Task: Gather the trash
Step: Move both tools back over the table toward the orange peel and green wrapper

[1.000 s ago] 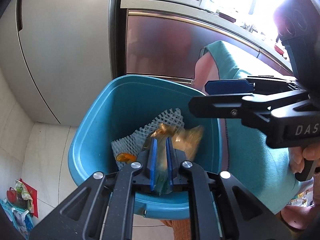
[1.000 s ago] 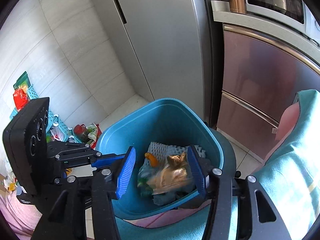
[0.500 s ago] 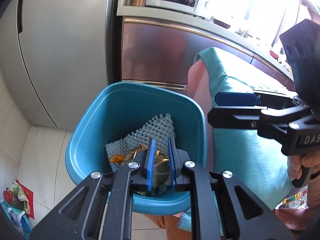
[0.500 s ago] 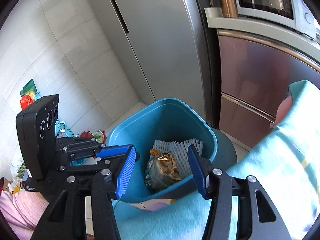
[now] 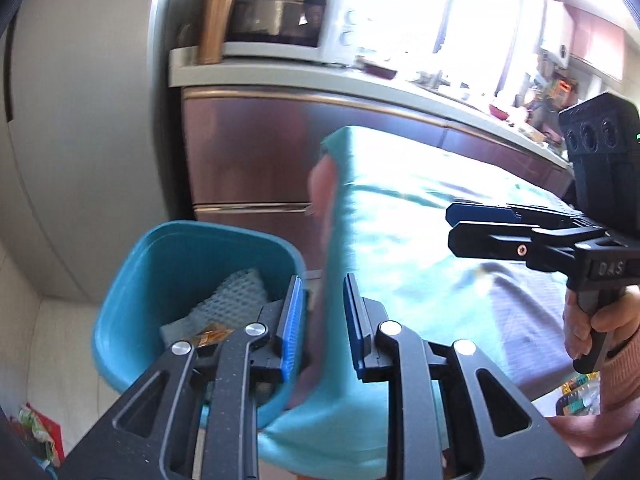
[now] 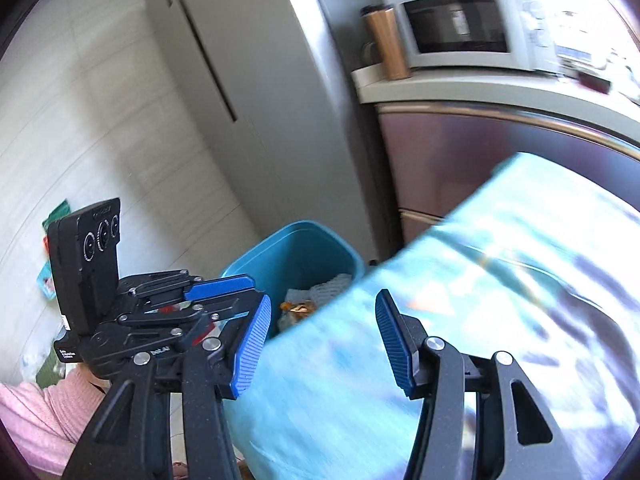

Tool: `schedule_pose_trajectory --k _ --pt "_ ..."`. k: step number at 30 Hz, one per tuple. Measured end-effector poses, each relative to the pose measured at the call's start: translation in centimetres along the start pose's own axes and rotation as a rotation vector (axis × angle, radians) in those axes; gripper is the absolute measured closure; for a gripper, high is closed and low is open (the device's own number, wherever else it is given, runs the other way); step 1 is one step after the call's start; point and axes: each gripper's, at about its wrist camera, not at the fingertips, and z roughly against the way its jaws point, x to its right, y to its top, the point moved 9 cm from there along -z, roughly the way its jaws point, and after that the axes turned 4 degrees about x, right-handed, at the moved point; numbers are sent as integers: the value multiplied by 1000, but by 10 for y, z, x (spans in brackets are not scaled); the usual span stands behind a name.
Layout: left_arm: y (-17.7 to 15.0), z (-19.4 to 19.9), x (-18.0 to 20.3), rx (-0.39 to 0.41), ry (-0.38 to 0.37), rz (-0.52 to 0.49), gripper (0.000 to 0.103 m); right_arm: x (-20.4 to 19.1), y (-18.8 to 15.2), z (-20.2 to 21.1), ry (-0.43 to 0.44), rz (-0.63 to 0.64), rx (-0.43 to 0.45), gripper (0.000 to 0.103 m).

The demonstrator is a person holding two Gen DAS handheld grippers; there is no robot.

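A blue bin (image 5: 176, 276) stands on the floor by the corner of a table with a teal cloth (image 5: 404, 248). In it lie a white foam net (image 5: 236, 300) and a crinkled golden wrapper (image 5: 212, 334). My left gripper (image 5: 322, 324) hangs above the bin's near right rim and the table corner; its jaws are opening and nothing is between them. My right gripper (image 6: 324, 340) is open and empty over the cloth (image 6: 500, 280), to the right of the bin (image 6: 280, 248). The right wrist view shows the left gripper (image 6: 236, 290) above the bin's left rim.
A tall grey fridge (image 6: 240, 92) stands behind the bin. Beside it are maroon cabinets (image 5: 248, 152) under a counter with a microwave (image 6: 460, 24) and a copper flask (image 6: 390, 44). Colourful packets (image 5: 38, 432) lie on the tiled floor at the left. A hand in a pink sleeve (image 5: 600, 332) holds the right gripper.
The left gripper let the golden wrapper go into the bin and its jaws widened. Both grippers rose and swung right, from over the bin towards the table; the right one stayed open.
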Motion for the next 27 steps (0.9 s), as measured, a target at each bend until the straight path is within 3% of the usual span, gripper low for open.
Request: schedule_pose_trajectory --k 16,27 --pt "3 -31 172 -28 -267 -135 80 131 -59 156 -368 -191 142 51" --pt "-3 -65 284 -95 -427 -235 77 203 -88 232 -502 -304 224 51"
